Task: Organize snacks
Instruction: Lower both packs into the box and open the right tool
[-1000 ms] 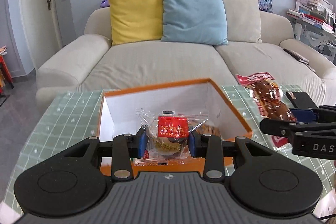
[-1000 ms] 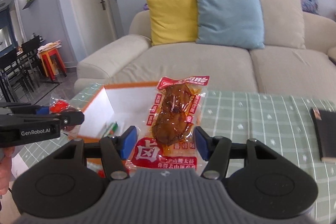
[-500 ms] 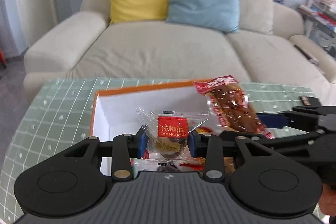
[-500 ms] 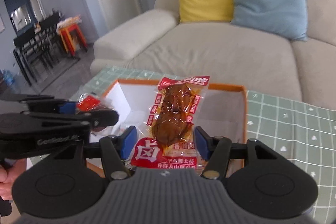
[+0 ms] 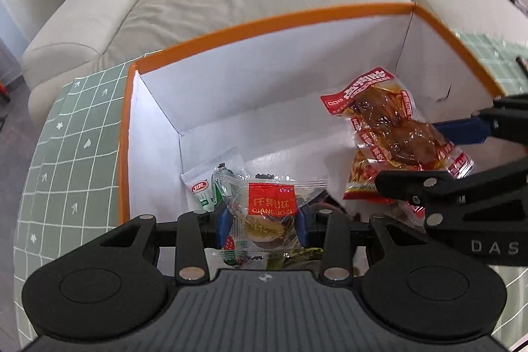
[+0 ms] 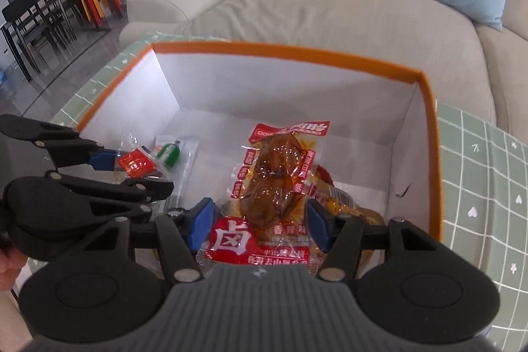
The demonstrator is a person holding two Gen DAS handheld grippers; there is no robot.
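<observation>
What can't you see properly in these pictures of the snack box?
- Box floor near the grippers: hidden in both wrist views by the gripper bodies.
- Snacks under the small clear packet: covered by it, left wrist view.
- Small print on the braised meat pack: too small, right wrist view.

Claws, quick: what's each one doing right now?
Left claw: shut on the clear snack packet, over the orange box.
Right claw: shut on the red meat snack pack, over the box too.
</observation>
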